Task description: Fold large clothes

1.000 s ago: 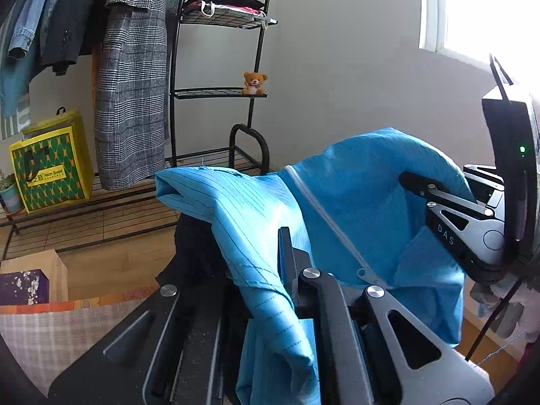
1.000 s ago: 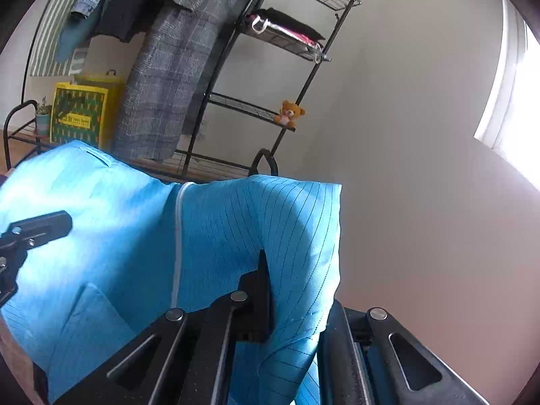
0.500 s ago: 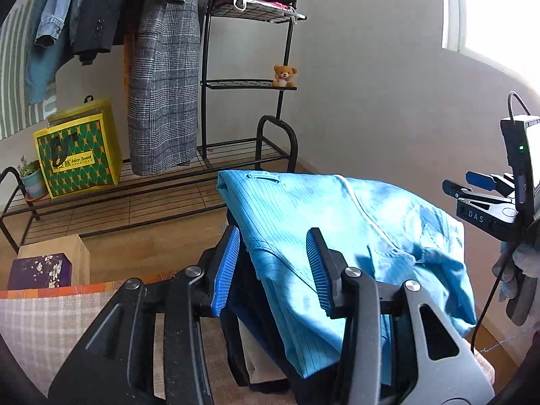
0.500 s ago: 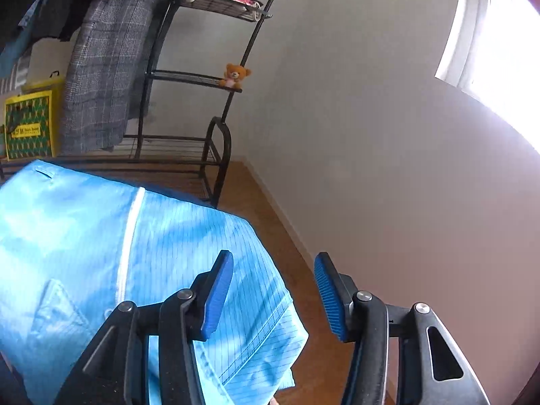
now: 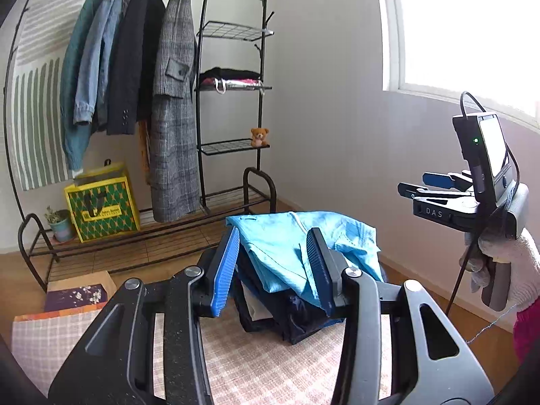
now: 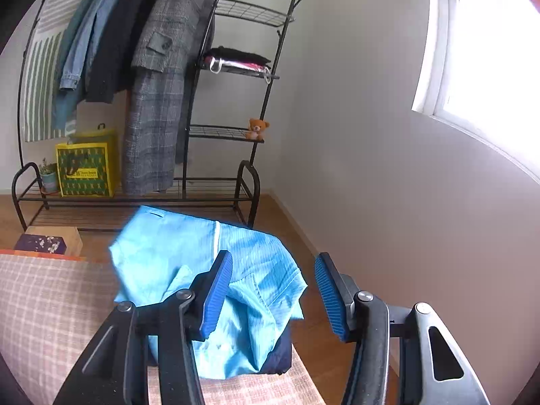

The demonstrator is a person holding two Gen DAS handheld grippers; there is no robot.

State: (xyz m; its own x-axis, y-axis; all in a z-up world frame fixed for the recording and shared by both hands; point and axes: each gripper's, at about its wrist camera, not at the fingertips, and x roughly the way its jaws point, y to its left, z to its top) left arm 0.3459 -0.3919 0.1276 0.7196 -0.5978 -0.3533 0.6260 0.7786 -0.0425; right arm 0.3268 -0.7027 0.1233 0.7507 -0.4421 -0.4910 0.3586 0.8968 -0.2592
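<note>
Garment: the blue garment (image 5: pixel 290 249) lies folded on top of a dark pile (image 5: pixel 287 314), at the far right corner of the checked cloth (image 5: pixel 270 364). A second ago it hung clamped in both my grippers; now it rests there on its own.
Left gripper (image 5: pixel 275 270): jaws apart, nothing between them; the garment sits beyond the pads, not touched.
Right gripper (image 6: pixel 273 295): jaws apart and empty too, above the garment's near right edge (image 6: pixel 290 290).
Change: both grips let go, and the view has pulled back, so I see more of the rack (image 5: pixel 233 118) and floor.
Meaning: I judge this garment done and stacked; the next step is likely to fetch another piece.
Around: coats (image 5: pixel 172 101) hang far left, a yellow bag (image 5: pixel 101 202) below them, a small bear (image 5: pixel 259 136) on a shelf.
</note>
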